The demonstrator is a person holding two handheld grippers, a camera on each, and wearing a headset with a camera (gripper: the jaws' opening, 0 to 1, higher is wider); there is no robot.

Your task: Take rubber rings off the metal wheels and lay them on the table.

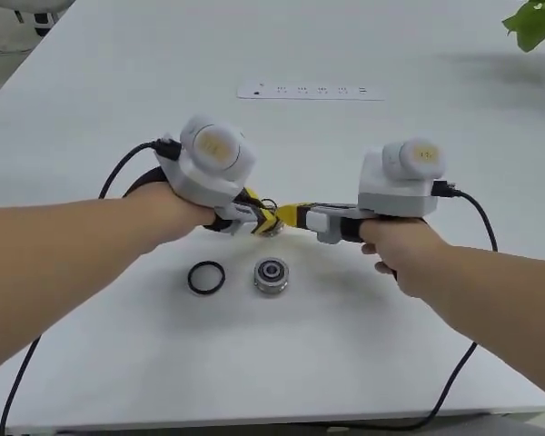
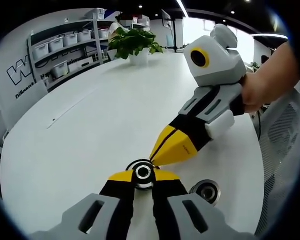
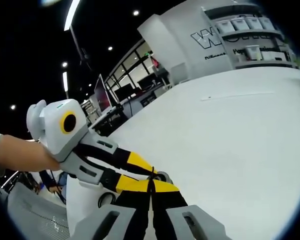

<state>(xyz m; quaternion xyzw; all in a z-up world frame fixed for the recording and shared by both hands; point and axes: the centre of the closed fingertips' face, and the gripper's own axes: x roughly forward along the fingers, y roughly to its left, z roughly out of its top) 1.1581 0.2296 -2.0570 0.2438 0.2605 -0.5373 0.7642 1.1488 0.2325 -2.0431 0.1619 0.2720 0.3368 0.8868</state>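
Note:
In front of me, above the white table (image 1: pixel 118 82), my left gripper (image 1: pixel 262 221) is shut on a small metal wheel (image 1: pixel 272 227). In the left gripper view the wheel (image 2: pixel 143 171) sits between my yellow jaw tips, my left gripper (image 2: pixel 143 176) clamped on its sides. My right gripper (image 1: pixel 286 215) comes in from the right, shut, its tips pinching the black rubber ring (image 1: pixel 268 203) at the wheel's rim. The right gripper view has my right gripper (image 3: pixel 151 184) closed against the wheel (image 3: pixel 164 176). A loose black ring (image 1: pixel 206 277) and a bare wheel (image 1: pixel 271 274) lie on the table below.
A white power strip (image 1: pixel 311 91) lies flat at the far middle of the table. A green plant (image 1: pixel 536 23) stands at the far right corner. Black cables (image 1: pixel 118 173) trail from both grippers toward the near edge. Shelves with bins (image 2: pixel 65 45) line the room behind.

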